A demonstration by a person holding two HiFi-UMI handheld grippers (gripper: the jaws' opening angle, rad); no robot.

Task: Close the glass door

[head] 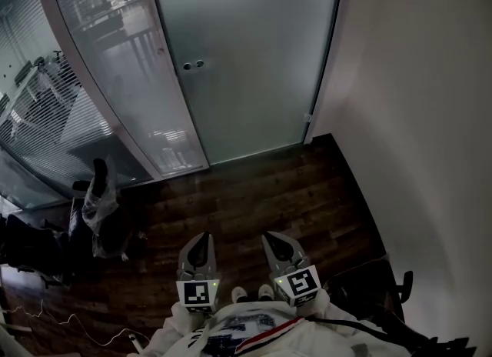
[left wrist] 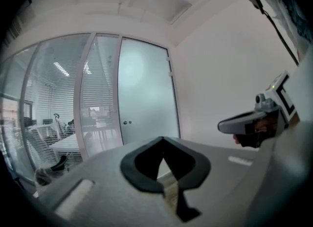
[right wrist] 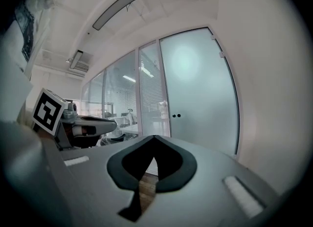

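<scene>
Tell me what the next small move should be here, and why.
Probably none toward the door. The glass door already looks shut: its edge with the two round fittings sits against the glass partition with no gap showing. The left gripper and right gripper are shut, empty and well back from it. I'd simply lower them.

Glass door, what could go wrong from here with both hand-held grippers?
1. The glass door shows only two small round fittings, no handle; the shut left hand-held gripper and right hand-held gripper could skid on smooth frosted glass.
2. The door already looks shut, so pushing on it may only stress the pane.
3. A cable and dark clutter lie on the floor at left, a possible trip hazard.
</scene>
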